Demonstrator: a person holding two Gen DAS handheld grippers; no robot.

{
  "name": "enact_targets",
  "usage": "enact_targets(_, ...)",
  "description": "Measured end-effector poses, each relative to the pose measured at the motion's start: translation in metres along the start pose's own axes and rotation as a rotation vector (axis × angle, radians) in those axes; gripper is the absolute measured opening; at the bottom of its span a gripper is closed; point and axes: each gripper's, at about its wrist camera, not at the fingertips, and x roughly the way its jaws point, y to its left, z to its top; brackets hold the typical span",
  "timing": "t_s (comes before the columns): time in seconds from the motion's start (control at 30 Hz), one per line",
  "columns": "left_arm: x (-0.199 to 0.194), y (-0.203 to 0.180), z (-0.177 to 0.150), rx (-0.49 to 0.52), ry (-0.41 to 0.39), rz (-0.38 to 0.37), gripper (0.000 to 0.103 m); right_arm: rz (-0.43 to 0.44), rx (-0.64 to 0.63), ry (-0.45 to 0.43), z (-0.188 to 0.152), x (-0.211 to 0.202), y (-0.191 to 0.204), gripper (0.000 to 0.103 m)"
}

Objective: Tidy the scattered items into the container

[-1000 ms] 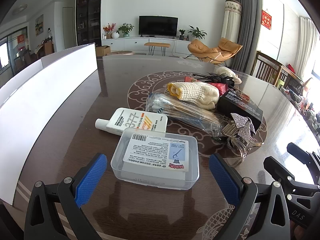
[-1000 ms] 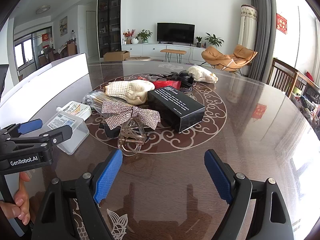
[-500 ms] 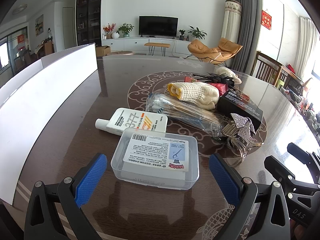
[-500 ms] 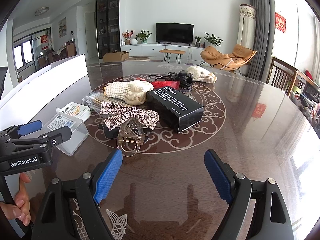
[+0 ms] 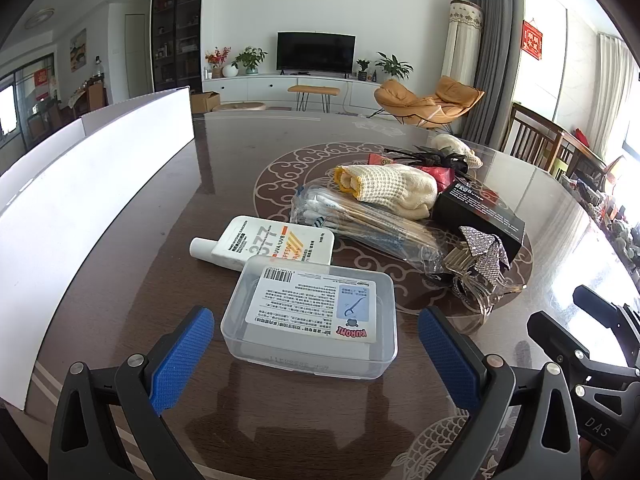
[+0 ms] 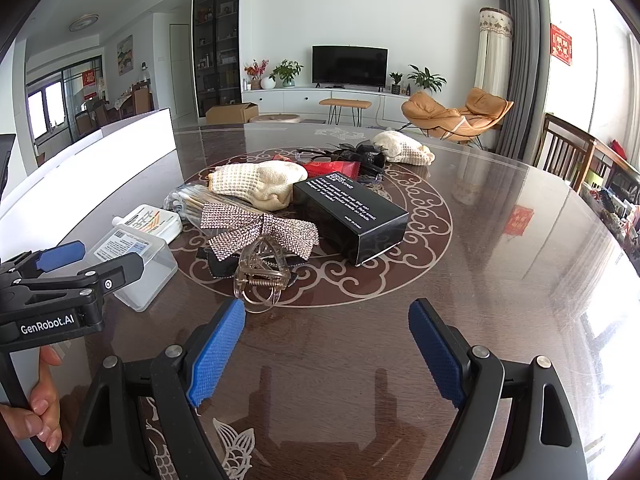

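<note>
My left gripper is open low over the table, its blue pads on either side of a clear plastic floss box without touching it. Behind the box lie a white sunscreen tube, a bag of cotton swabs, a cream knitted cloth and a black carton. My right gripper is open with nothing between its fingers, just short of a clear hair claw that leans on a rhinestone bow. The tall white container runs along the left.
Farther back on the dark round table lie a red packet, a black hair clip and a second knitted cloth. A hand holds the left gripper's handle. Wooden chairs stand at the right edge.
The right wrist view has drifted very slightly towards the pile. The left gripper and all the items stand as before.
</note>
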Motion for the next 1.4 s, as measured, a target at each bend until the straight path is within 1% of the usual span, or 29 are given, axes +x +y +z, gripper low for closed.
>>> enact_targets(0.37, -0.0003, 0.0000, 0.0010, 0.003, -0.003, 0.000, 0.103, 0.000, 0.002, -0.001, -0.0001, -0.0001, -0.0001, 0.085)
enact_targets(0.57, -0.0031, -0.0015, 0.0010, 0.010, -0.018, -0.002, 0.103, 0.014, 0.007, 0.004, -0.0003, 0.0005, 0.0001, 0.085)
enact_targets(0.87, -0.0018, -0.0012, 0.0017, 0.005, -0.013, -0.016, 0.103, -0.012, -0.005, 0.016, 0.0001, 0.0042, 0.0038, 0.085)
enact_targets(1.0, -0.0013, -0.0001, 0.0014, 0.002, -0.010, -0.019, 0.103, -0.011, -0.008, 0.026, 0.0000, 0.0060, 0.0017, 0.085)
enact_targets(1.4, -0.0010, -0.0006, 0.0009, 0.006, -0.012, -0.015, 0.103, -0.007, 0.000, 0.019, 0.0000, 0.0043, 0.0001, 0.085)
